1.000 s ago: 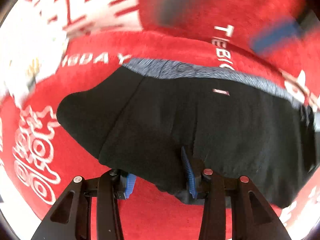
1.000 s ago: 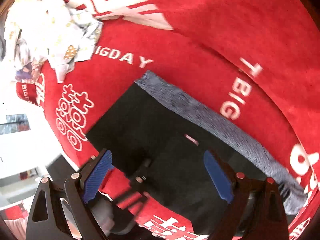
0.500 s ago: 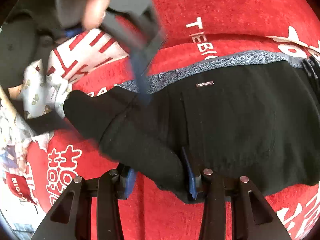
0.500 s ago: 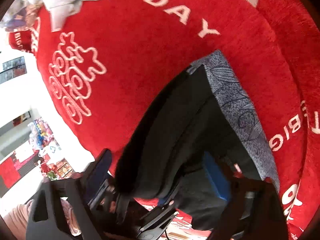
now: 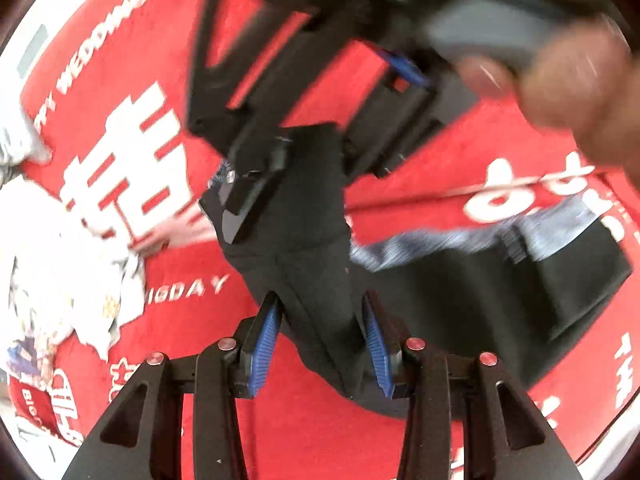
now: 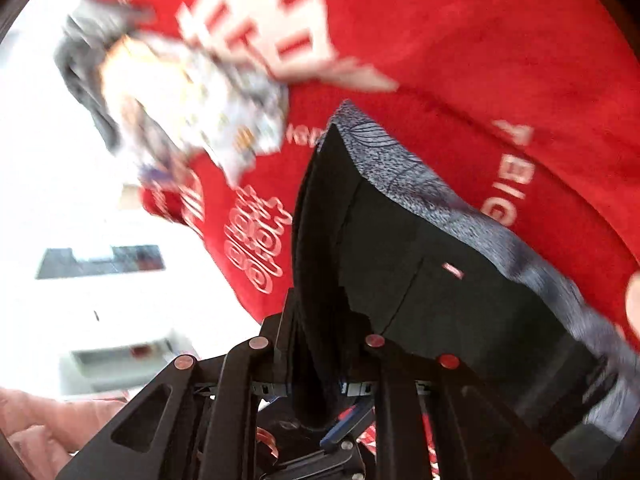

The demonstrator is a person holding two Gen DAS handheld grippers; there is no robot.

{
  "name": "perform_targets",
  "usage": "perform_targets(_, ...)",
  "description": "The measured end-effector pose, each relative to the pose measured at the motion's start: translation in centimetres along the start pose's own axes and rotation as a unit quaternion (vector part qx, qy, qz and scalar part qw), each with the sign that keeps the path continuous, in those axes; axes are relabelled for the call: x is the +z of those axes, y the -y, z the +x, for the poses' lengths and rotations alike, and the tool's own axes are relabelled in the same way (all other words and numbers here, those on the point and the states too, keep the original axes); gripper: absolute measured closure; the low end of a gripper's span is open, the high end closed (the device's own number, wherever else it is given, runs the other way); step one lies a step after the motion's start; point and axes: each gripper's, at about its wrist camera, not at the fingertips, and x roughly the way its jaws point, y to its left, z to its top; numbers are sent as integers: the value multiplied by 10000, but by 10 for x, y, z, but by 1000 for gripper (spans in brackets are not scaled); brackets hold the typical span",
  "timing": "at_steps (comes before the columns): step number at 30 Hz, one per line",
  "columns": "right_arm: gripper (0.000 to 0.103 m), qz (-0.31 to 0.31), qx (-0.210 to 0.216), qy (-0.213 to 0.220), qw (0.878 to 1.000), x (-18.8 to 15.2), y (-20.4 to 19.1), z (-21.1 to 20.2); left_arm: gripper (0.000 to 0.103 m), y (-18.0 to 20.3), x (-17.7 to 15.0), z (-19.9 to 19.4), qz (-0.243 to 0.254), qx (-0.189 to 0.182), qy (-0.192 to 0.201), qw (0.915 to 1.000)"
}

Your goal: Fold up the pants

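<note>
Red cloth (image 5: 312, 436) reads "WEDDING", "BIGDAY"; black pants (image 6: 432, 280) label unreadable.

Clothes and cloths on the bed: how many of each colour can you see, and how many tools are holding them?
Black pants with a grey waistband: 1
White patterned cloth, crumpled: 1
Red cloth with white writing: 1
Tools, left tool and right tool, both pinching the pants: 2
Total: 5
</note>
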Motion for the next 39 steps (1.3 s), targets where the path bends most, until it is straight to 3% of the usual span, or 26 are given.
perform_targets(7,84,267,566,1142,9915,-86,60,-121,60,101,46,-36,481,-271,419,9976)
perform_targets(14,83,787,710,1764,9786,-173,160,-207,60,226,62,-39,1052,-654,395,9915)
perform_targets(18,83,1210,632,1928,9717,-212,223,-232,60,293,51,-25,1568,-781,251,9842)
perform_targets(23,83,1840,653,1896,9623,-255,297,-216,60,346,25,5,1925,-990,-316,9758)
perform_targets(28,83,2278,861,1836,9524,-273,338,-184,58,357,3,17,2327,-819,-445,9681)
perform_targets(32,81,2426,871,1860,9481,-280,344,-177,49,337,5,14,2184,-1100,-809,9663)
perform_targets(36,79,2454,533,1769,9517,-286,342,-187,49,301,11,-4,1820,-1252,-960,9706)
perform_targets(39,77,2334,155,1555,9597,-292,338,-190,49,265,17,-8,1330,-1066,-1142,9787)
